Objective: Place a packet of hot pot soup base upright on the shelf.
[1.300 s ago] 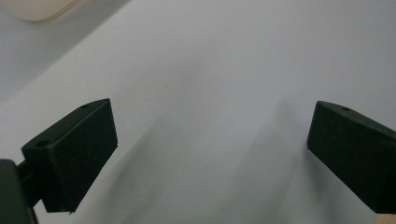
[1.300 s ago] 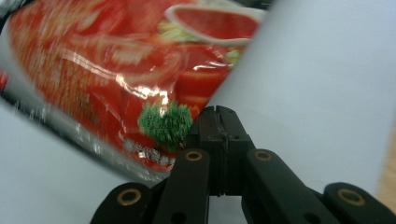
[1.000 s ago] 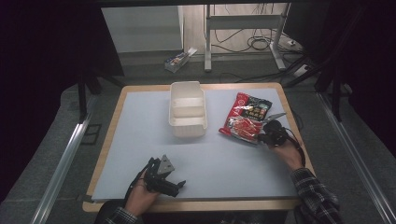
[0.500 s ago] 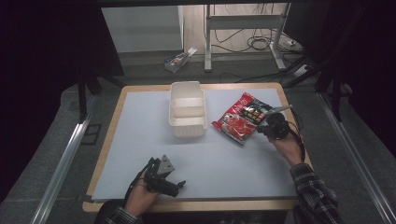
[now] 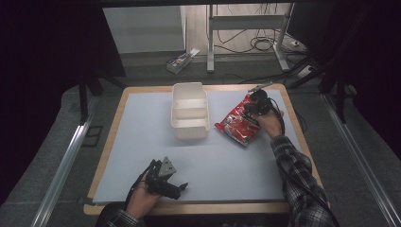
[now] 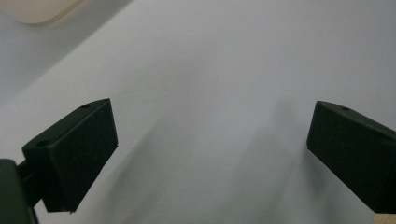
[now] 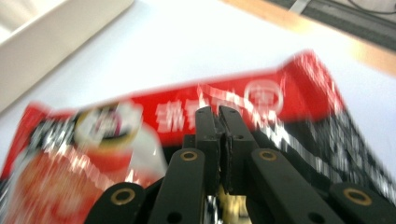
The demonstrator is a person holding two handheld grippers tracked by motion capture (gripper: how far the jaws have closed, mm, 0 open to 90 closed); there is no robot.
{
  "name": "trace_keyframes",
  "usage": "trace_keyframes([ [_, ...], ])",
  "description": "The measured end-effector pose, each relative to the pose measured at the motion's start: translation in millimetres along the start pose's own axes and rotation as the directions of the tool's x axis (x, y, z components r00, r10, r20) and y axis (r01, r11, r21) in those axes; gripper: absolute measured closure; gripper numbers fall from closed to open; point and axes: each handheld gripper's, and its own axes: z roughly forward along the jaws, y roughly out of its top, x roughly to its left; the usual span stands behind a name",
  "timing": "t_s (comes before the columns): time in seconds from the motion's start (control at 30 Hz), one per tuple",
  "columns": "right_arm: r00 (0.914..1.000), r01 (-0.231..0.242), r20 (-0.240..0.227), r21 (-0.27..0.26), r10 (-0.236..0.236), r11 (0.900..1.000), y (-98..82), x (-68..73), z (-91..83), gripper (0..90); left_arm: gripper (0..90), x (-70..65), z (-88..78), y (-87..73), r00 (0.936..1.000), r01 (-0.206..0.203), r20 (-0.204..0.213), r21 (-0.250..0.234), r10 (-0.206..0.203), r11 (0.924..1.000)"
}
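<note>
Right gripper [image 7: 219, 114]: jaws pinched tight on the edge of the red bag [image 5: 239, 124], bag tilted, its far end lifted, near end low over the mat [image 5: 142, 142]. Left gripper [image 5: 176, 187]: jaws wide, nothing between them, resting near-left. Bag sits just right of the white bin [image 5: 190, 113], not in it. Likely stage: grasp made; carry to bin and release not yet done.

White bin [image 5: 190, 111] stands mid-table, blocks straight path between my grippers. Red snack bag [image 5: 240, 124] just right of it. Wide bare mat [image 5: 142, 142] left and front: free passage.
</note>
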Motion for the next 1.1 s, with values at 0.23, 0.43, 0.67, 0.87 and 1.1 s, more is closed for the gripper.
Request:
trace_keyframes([
  [0.23, 0.9996, 0.008, 0.026, 0.014, -0.008, 1.000, 19.4, 3.2, 36.5, 86.1, 1.8, -1.2, 0.8, 0.3, 1.0000, -0.008, 0.002, 0.006, 0.008, 0.9999],
  [0.43, 0.9954, 0.081, 0.044, 0.078, -0.085, 0.994, 22.8, 8.3, 58.4, 85.2, 1.8, -2.1, 1.7, 0.8, 0.9999, -0.011, 0.004, 0.007, 0.011, 0.9999],
  [0.67, 0.9932, 0.065, 0.088, 0.129, -0.076, 0.990, 16.8, 11.8, 53.6, 89.3, 1.8, -1.9, 1.6, 0.8, 0.9999, -0.010, 0.003, 0.006, 0.010, 0.9999],
  [0.87, 0.9978, 0.029, 0.056, 0.120, -0.036, 0.992, 1.9, 10.3, 39.6, 89.4, 1.9, -3.1, 2.8, 1.2, 0.9999, -0.015, 0.006, 0.010, 0.015, 0.9998],
  [1.1, 0.9994, 0.028, 0.016, 0.096, -0.030, 0.995, -22.9, 17.8, 15.4, 89.5, 1.9, -5.8, 5.1, 2.2, 0.9995, -0.030, 0.009, 0.019, 0.030, 0.9994],
])
